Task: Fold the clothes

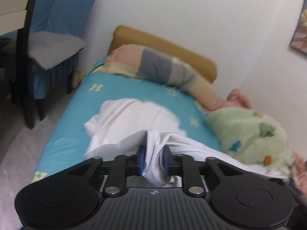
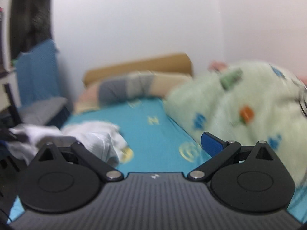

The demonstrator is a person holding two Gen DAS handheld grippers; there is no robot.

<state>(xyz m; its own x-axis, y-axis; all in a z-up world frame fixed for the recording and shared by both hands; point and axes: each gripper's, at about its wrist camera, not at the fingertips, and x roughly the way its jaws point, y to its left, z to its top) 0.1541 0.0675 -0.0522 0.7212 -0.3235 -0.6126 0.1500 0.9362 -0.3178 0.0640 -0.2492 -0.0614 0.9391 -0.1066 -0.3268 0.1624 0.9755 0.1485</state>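
The white garment (image 1: pixel 134 118) lay spread over the middle of the turquoise bed sheet (image 1: pixel 63 134), with one bunched fold drawn down toward the bottom centre of the left wrist view. That fold ran between the blue pads (image 1: pixel 141 159) of the left gripper (image 1: pixel 153 160), whose jaws stood only a little apart; cloth filled the gap and both pads seemed to press on it, so the garment was pinched there. In the right wrist view the right gripper (image 2: pixel 122 143) stood wide open with nothing between its fingers, the garment sitting at the lower left of that frame, partly behind the left finger.

The cloth looked thin, light and limp. It would likely sag and drag from any single pinch instead of keeping a shape, and a thick bunch could slip out of a loose grip. Good places to take hold appeared to be a hem or a corner, with the second gripper taking the matching edge so the fabric hung flat. A pale green blanket (image 1: pixel 249 132) crowded the right side of the bed, and a long striped pillow (image 1: pixel 153 69) lay across the top.
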